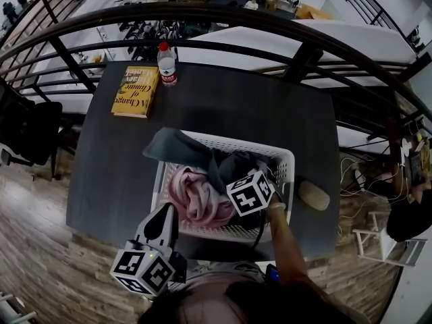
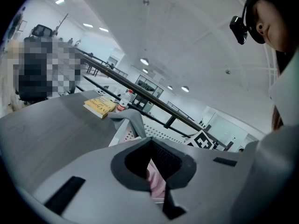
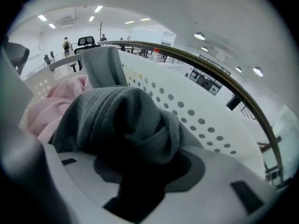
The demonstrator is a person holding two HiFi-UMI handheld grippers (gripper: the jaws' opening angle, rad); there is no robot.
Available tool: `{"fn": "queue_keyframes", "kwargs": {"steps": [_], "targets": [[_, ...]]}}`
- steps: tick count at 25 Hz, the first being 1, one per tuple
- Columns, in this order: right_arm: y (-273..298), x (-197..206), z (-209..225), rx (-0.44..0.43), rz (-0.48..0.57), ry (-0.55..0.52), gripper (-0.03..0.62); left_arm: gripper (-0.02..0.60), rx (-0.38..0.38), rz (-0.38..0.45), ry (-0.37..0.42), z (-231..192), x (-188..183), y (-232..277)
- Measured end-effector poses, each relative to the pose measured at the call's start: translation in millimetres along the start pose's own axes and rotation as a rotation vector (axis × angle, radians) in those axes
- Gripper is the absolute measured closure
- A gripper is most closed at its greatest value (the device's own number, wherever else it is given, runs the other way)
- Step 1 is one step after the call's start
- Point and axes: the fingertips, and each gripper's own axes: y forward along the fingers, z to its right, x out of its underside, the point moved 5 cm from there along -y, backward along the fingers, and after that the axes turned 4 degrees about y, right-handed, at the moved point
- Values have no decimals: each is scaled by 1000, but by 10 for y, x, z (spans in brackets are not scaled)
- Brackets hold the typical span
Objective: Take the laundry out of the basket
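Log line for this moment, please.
left gripper: shut, outside basket | right gripper: shut on grey garment in basket | pink garment: in basket

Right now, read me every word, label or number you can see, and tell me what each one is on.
"A Change of Climate": on the cover of the yellow book on the table, read sideways; its smaller print is too blurred.
Water bottle: the red label is too small to read.
Marker cubes: black-and-white square patterns only, no words.
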Motion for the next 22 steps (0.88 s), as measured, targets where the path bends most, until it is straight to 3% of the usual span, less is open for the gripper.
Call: {"fn": "queue_keyframes", "kwargs": {"steps": [4,7,12,22], "targets": [[-57,9,20,-21,3,8,450,583,4,4,4,12,21,-6],[-179,-8,59,-73,38,90,485,583,4,5,9,25,7,-22],[-490,-65,174,-113,152,220,503,583,31,11,27,87,1,-18],[-1140,-116,340,-120,335,323,520,583,93,17,68,276,-39,-63]]}}
